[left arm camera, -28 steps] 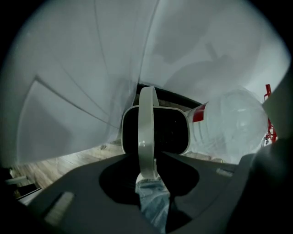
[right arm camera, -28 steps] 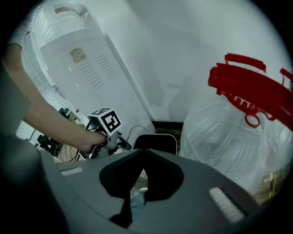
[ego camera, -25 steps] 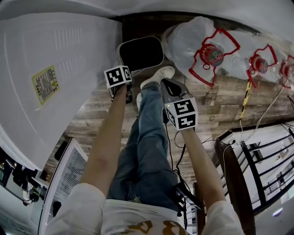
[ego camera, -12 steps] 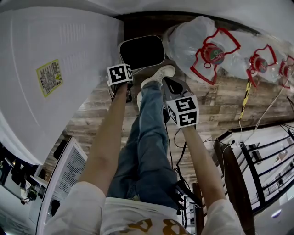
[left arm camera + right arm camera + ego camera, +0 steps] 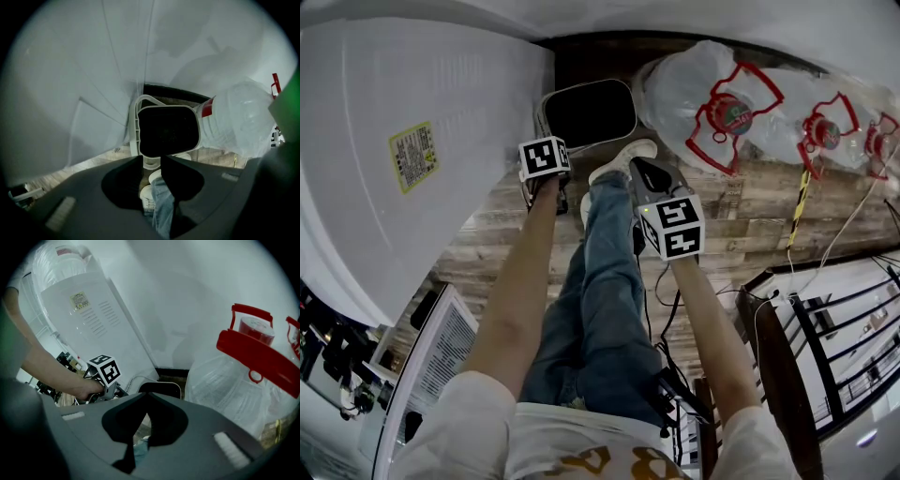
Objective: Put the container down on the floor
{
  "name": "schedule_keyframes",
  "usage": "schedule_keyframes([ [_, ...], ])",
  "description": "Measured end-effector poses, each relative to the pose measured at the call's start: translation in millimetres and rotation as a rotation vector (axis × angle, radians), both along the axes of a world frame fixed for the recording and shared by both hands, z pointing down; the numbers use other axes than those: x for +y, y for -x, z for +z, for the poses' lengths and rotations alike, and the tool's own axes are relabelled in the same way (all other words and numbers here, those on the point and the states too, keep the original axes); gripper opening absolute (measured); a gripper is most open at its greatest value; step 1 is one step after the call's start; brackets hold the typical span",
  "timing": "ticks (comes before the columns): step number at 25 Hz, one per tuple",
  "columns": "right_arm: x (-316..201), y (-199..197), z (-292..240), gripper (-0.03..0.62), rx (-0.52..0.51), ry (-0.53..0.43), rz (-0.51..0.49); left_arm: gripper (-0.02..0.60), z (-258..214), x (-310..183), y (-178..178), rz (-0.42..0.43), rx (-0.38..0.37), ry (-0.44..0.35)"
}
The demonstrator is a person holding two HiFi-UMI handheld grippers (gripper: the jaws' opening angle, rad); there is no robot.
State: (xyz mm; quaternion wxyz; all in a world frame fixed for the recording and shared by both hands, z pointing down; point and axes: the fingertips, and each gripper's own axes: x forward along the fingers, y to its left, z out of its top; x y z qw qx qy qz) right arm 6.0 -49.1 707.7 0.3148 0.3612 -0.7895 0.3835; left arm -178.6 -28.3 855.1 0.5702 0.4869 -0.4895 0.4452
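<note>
A white container [image 5: 586, 112] with a dark inside hangs in front of the person's shoes, its opening turned up towards me. In the left gripper view the container [image 5: 166, 131] fills the centre, and its lower white rim sits between the jaw tips of my left gripper [image 5: 152, 159]. Seen from the head, my left gripper [image 5: 549, 139] is at the container's near rim, shut on it. My right gripper [image 5: 639, 167] hovers over the right shoe, apart from the container [image 5: 159, 387], jaws shut on nothing. The right gripper [image 5: 147, 395] points at it.
Large clear water jugs [image 5: 703, 84] with red handles lie on the wooden floor [image 5: 750, 216] right of the container. A big white appliance [image 5: 412, 141] stands close on the left. The person's legs in jeans [image 5: 600, 281] are below the grippers. A dark railing [image 5: 825, 328] and cables are at right.
Hardly anything: both grippers and the container keep their places relative to each other, and the view has shifted slightly.
</note>
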Motion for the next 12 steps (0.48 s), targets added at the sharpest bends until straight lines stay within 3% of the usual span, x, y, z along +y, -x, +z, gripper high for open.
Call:
schedule_keyframes([
  [8, 0.5, 1.6, -12.3, 0.029, -0.003, -0.013, -0.002, 0.117, -15.2, -2.0, -5.7, -0.014, 0.036, -0.03],
  [12, -1.2, 0.9, -22.6, 0.029, -0.01, -0.026, 0.009, 0.113, -26.8, -6.8, -13.8, 0.025, 0.071, -0.062],
])
